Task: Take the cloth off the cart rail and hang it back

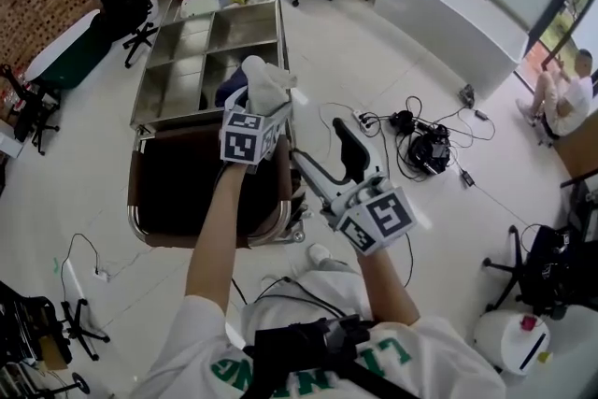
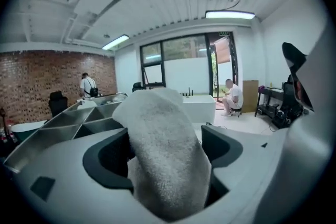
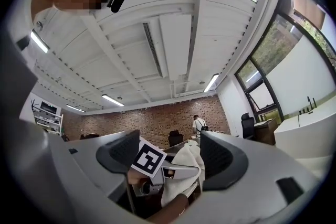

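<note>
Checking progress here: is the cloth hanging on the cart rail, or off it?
Off it. The cloth stands bunched between the left gripper's jaws, well apart from the cart rail.

Left arm [image 1: 217,229]: bare forearm extended forward and away from the body. It carries the left grey two-jaw gripper with a square-marker cube [image 1: 257,112], held higher and further out than the right. The jaws stand apart with a thick white terry cloth [image 2: 163,155] filling the gap. Pad contact appears loose, though the view is too crowded to confirm.

Right arm [image 1: 388,285]: bent, held nearer the body. The right grey marker-cube gripper [image 1: 325,162] is angled toward the left unit, jaws apart and empty.
</note>
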A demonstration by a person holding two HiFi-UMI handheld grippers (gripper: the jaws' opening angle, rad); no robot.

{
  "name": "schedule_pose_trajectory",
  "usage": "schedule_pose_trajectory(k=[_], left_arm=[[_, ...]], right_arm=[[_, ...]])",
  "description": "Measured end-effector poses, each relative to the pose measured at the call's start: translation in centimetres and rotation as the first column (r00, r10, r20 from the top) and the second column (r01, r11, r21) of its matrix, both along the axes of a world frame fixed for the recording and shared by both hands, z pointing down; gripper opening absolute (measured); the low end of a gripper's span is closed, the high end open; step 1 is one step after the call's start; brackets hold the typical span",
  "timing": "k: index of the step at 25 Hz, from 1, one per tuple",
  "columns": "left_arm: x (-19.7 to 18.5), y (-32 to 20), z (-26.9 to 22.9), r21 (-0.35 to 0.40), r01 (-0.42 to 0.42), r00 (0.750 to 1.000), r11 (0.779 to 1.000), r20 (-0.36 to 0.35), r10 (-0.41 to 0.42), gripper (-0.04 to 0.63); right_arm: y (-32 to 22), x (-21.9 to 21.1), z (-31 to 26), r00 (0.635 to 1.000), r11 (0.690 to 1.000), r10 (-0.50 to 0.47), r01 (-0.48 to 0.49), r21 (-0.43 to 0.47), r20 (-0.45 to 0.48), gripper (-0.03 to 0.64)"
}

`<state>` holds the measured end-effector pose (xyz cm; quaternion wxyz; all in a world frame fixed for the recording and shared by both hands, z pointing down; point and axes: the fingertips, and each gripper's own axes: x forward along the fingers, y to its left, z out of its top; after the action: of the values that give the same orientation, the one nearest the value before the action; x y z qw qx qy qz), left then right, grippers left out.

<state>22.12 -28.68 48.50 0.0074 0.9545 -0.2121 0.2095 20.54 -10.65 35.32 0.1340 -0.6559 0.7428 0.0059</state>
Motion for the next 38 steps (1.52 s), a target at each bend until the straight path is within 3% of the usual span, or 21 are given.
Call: schedule_pose_trajectory(k=[5,12,17,24,27,31,38], left_arm=[[-1.5,-0.5,-2.0,-0.016,0.023,0.995,1.0,-0.093,-0.024,0.526],[-5.6,-0.7,-4.1,-0.009,0.064,0.979,0.998,-0.196,-0.064,0.526],[-8.4,-0.1,-3.7,-0.012,0.084,0.974,0.996,-0.209,-0.084,0.526],[-17.4,3.8,-10.5,0.057,0.196,0.892,0.979,-0.425,-0.153,0.495],[-22.9,5.5,-11.2,0.108,0.304,0.856,0.946,-0.466,-0.222,0.443],[-29.5,7.7,-11.1,0.198,0.454,0.824,0.869,-0.464,-0.325,0.336],[-37.9,9.5,-11.0,0.194,0.636,0.726,0.747,-0.478,-0.494,0.288]], right_arm=[[-1.1,-1.4,-0.2,0.999,0.999,-0.048,0.048,0.004,0.002,0.37],[-2.7,-3.9,0.0,0.994,0.994,-0.108,0.108,-0.001,0.0,0.37],[-3.1,-5.0,-0.2,0.991,0.991,-0.132,0.132,0.006,-0.001,0.37],[-4.8,-7.4,-0.4,0.983,0.983,-0.181,0.181,0.012,-0.015,0.37],[-5.9,-8.8,0.3,0.979,0.98,-0.199,0.199,-0.005,-0.047,0.37],[-6.9,-11.1,0.7,0.969,0.971,-0.238,0.237,-0.017,-0.062,0.37],[-7.5,-14.8,1.2,0.956,0.963,-0.269,0.268,-0.025,-0.12,0.368]])
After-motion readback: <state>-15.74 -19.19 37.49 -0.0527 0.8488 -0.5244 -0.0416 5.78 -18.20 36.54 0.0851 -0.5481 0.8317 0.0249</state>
